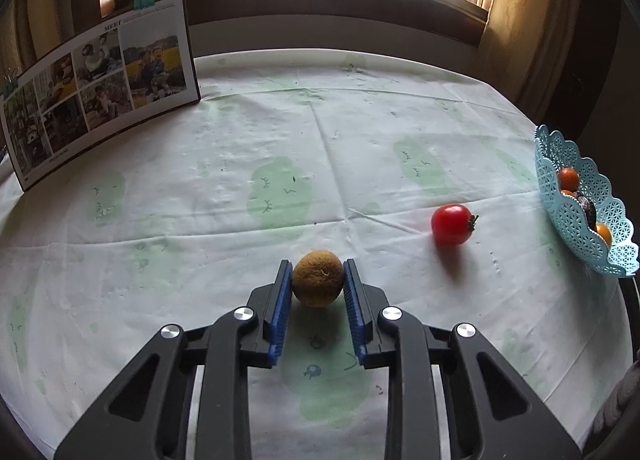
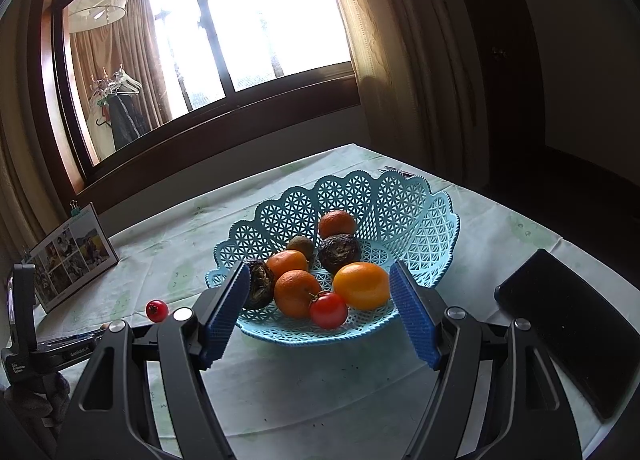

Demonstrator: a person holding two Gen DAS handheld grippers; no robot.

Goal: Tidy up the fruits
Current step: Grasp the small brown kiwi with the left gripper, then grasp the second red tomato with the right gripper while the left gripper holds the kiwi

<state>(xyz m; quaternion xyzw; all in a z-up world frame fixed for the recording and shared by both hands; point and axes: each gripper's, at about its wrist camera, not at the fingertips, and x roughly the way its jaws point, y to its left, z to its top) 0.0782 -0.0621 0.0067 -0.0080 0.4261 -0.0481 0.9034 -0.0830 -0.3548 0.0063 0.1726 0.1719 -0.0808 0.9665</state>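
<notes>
We hold the left gripper [image 1: 317, 280] low over the tabletop [image 1: 360, 132], its blue pads [image 1: 282, 300] clenched on a brown kiwi [image 1: 317, 278] that sits near the tabletop's near edge on the pale green-patterned cloth. Both pads press the fruit's sides. To the right of the kiwi, well apart from it, a red tomato [image 1: 452, 223] lies on its side on the cloth, its stem pointing toward the right edge. At that right edge stands the light blue lattice basket [image 1: 576, 220], with orange fruit and a dark one showing over its rim. A clipped photo board [image 1: 100, 88] leans upright at the far left corner, below the window.

Our right gripper [image 2: 320, 312] hangs released just in front of the same basket [image 2: 400, 196], its jaws standing wide with nothing pressed between them. Inside the basket we see three oranges [image 2: 297, 292], a yellow-orange fruit [image 2: 362, 285], a small tomato [image 2: 328, 310] at the near rim, a kiwi [image 2: 301, 245] toward the back, and two dark wrinkled fruits [image 2: 339, 253]. The loose tomato [image 2: 157, 310] shows again to the basket's left, near the other gripper's body. A black phone [image 2: 568, 328] lies flat toward the right edge, beside the basket but not touching it.
</notes>
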